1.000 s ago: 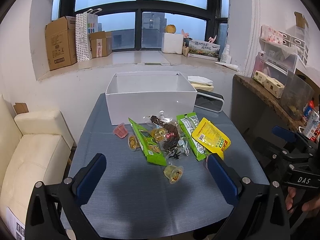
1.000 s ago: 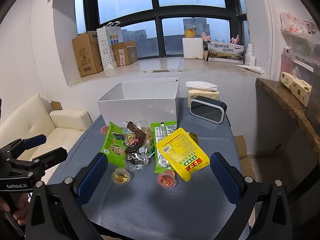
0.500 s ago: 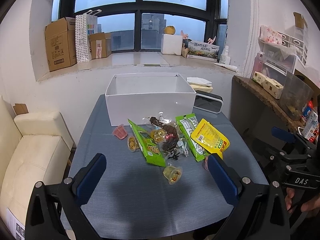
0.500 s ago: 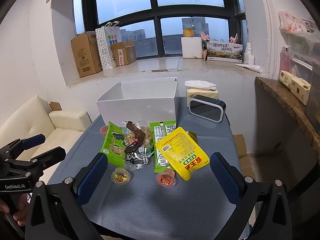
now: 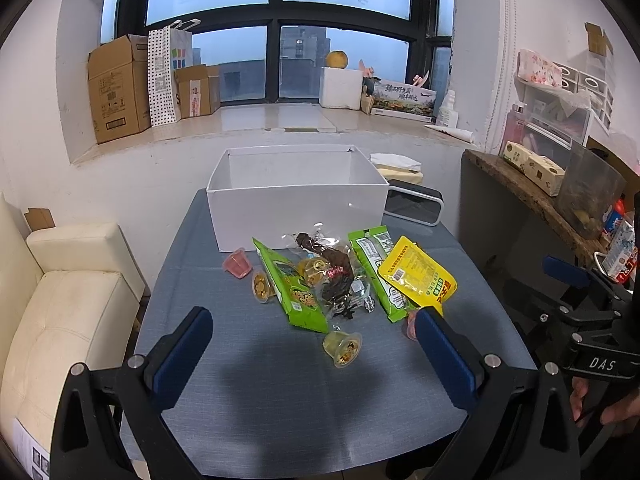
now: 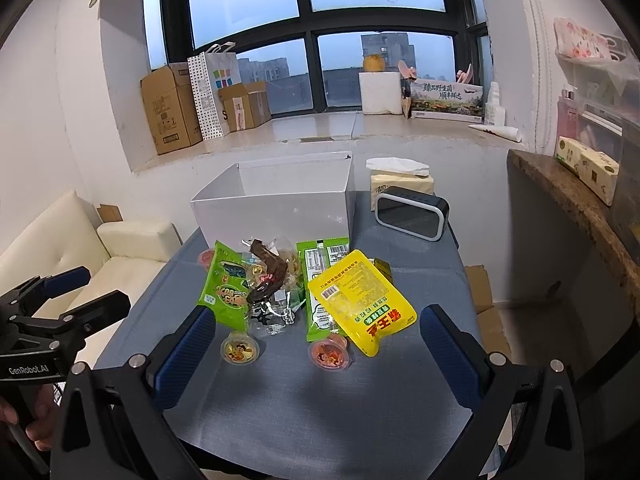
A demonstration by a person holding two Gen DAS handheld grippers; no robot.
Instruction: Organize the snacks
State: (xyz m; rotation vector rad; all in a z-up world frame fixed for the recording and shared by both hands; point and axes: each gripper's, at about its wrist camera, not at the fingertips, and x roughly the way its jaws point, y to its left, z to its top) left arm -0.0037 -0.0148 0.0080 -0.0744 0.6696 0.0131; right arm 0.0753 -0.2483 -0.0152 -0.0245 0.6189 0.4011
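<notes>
A pile of snacks lies on the blue-grey table [image 5: 280, 392] in front of an open white box [image 5: 298, 204]. A yellow pouch [image 5: 416, 274] overlaps a green packet [image 5: 380, 276]; another green packet [image 5: 290, 284] and a brown vacuum-packed snack [image 5: 330, 260] lie beside them, with several small jelly cups such as a yellow one [image 5: 343, 348] and a pink one [image 5: 238, 264]. My left gripper [image 5: 314, 342] hovers open over the near table, holding nothing. My right gripper [image 6: 316, 344] is open above the yellow jelly cup [image 6: 239, 348] and red jelly cup [image 6: 330, 354], near the yellow pouch [image 6: 362, 306].
A black speaker [image 5: 414, 208] and a tissue pack [image 6: 400, 178] stand right of the box. A cream sofa [image 5: 68, 300] sits left of the table, a wooden shelf [image 5: 532, 196] with cartons to the right. Cardboard boxes [image 5: 116, 88] line the window sill.
Both grippers have drifted slightly; the snack pile sits a touch lower and closer in the right wrist view. Nothing was picked up or moved on the table.
</notes>
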